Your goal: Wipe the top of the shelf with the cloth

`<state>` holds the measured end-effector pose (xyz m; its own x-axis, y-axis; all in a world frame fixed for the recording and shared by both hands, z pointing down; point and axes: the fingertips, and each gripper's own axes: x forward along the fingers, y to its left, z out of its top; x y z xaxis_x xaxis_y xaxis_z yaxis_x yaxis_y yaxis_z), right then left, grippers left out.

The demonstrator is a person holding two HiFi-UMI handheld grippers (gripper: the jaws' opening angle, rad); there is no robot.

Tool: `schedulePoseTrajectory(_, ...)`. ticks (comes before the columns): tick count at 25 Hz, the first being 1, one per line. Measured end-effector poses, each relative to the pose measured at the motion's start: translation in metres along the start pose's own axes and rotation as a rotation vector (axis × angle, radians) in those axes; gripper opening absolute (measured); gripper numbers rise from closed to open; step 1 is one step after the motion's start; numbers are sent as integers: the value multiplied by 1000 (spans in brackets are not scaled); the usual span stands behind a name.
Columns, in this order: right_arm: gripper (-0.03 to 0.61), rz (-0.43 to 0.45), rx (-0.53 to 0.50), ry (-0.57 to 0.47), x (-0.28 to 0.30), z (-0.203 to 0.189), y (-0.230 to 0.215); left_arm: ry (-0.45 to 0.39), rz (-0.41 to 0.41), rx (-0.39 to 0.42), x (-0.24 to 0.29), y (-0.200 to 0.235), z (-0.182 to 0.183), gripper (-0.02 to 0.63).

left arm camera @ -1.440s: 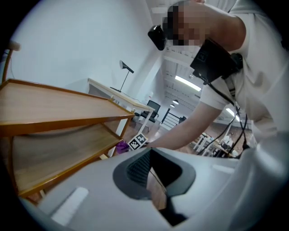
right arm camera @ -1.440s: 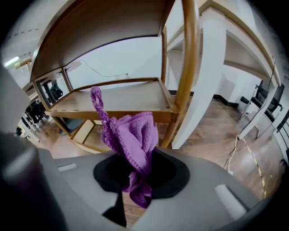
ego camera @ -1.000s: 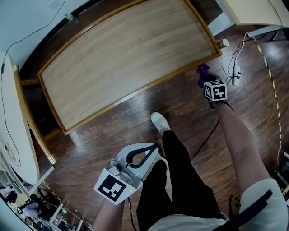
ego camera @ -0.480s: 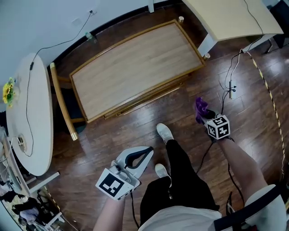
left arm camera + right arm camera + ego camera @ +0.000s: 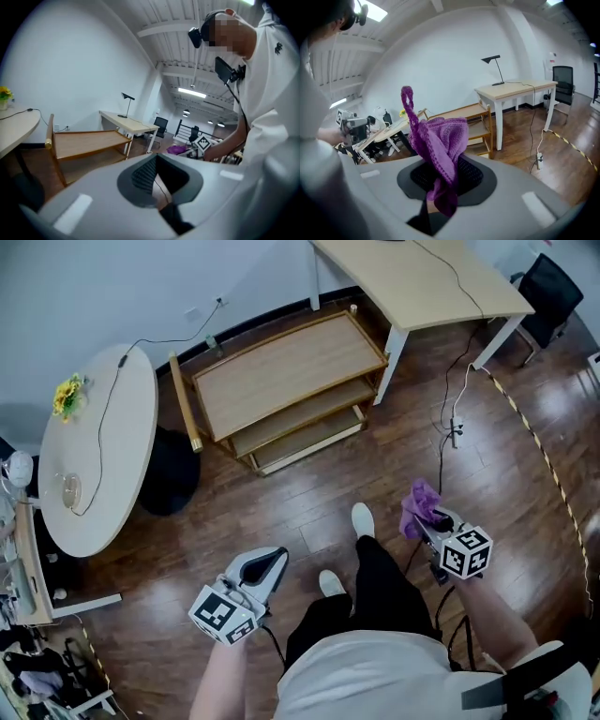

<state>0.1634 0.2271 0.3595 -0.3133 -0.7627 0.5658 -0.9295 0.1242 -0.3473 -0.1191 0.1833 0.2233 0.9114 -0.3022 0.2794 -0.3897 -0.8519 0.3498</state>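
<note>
Purple cloth (image 5: 419, 504) clamped in the right tongs (image 5: 427, 518), held above the wooden floor (image 5: 281, 507), well apart from the shelf (image 5: 286, 371), left tongs (image 5: 277, 556) pressed together, nothing gripped.

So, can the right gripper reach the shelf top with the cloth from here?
Probably not yet. The right gripper, shut on the purple cloth, hangs over the floor, well apart from the shelf. Nothing stands between them, so stepping closer should bring it within reach.

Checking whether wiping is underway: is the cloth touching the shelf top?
Apart. Head view: purple cloth in right gripper over floor, clear of shelf.
</note>
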Motion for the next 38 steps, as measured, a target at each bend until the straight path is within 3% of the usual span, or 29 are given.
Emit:
schedulePoseTrajectory(4,100,16,-23,-18,-62,0,41,-40,5,-19,-48,-45,3,18)
schedulePoseTrajectory(9,100,29,-97,-185,-124,56,60,-105,47,34,-68,-91,18,18)
schedulePoseTrajectory(11,100,54,-101,-226,-150,62,63,-112,67,49,-66,-119,22,18)
schedulePoseTrajectory(15,100,101,-130,-246,-212,43,54,-128,93,35,-51,-195,14,18)
schedulePoseTrajectory(24,100,145,-120,-270,-332,-17,20,-105,45,82,-5,-335,-11,18)
schedulePoseTrajectory(32,100,142,-142,-306,-386,-25,2,-94,4,82,15,-393,-29,18)
schedulePoseTrajectory(38,100,119,-147,-326,-415,-23,-11,-87,-47,103,38,-417,-19,18)
